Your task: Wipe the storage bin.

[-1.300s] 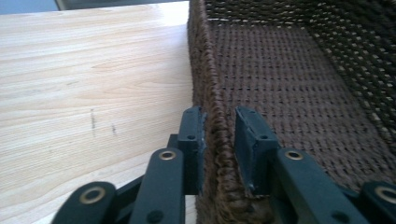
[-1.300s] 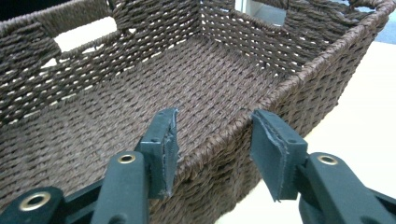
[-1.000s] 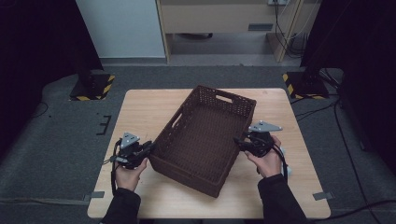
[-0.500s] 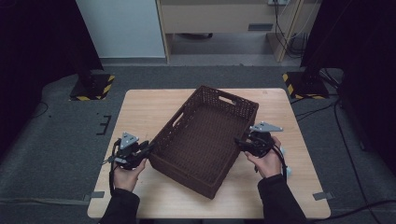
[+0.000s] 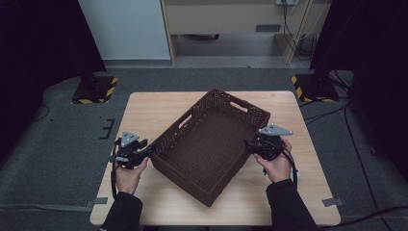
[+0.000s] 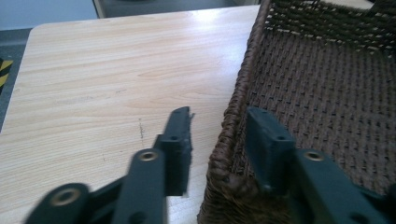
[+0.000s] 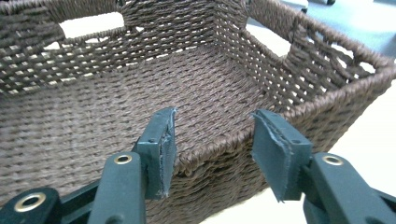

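Basket [image 5: 211, 144] sits on the tabletop [image 5: 144, 110] between my two hands, turned diagonally so its long axis runs from the near corner by me up toward the far right. My left hand-held gripper [image 5: 144, 153] is at the basket's left long wall; in the left gripper view the rim [image 6: 236, 107] passes between the jaws, one pad outside over the wood, the other inside over the woven floor. Those jaws have just been opening, and a gap shows on the outer side, so I judge they are apart and no longer pinching the wall. My right hand-held gripper [image 5: 250, 145] is at the opposite long wall, jaws apart, with the rim [image 7: 219, 149] lying across the space between them rather than clamped. Both hands are about equally close, each right at its own wall. It is dark brown woven cord, stiff and ribbed, rectangular, with cut-out handles [image 7: 93, 23] in the end walls and one long wall; the rough weave should give the pads good bite. Pale smooth wood grain runs along the tabletop.
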